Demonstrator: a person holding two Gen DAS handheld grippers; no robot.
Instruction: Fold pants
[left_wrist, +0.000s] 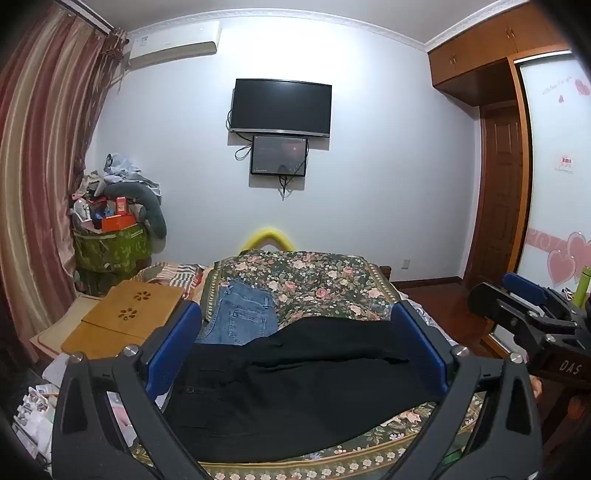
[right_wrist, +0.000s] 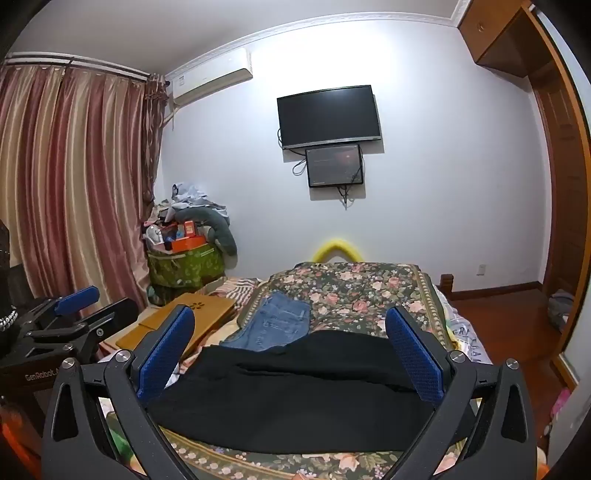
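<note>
Black pants (left_wrist: 306, 384) lie spread across the near end of the floral bedspread (left_wrist: 314, 284); they also show in the right wrist view (right_wrist: 295, 398). My left gripper (left_wrist: 295, 325) is open and empty, held above the pants with its blue pads on either side of them. My right gripper (right_wrist: 291, 328) is open and empty too, above the same pants. The right gripper shows at the right edge of the left wrist view (left_wrist: 524, 306). The left gripper shows at the left edge of the right wrist view (right_wrist: 85, 306).
Folded blue jeans (left_wrist: 242, 314) lie on the bedspread beyond the black pants, also in the right wrist view (right_wrist: 275, 325). A wooden lap table (left_wrist: 125, 317) sits to the left. A green bag piled with clutter (left_wrist: 110, 243) stands by the curtain. Wooden floor (right_wrist: 491, 317) lies right.
</note>
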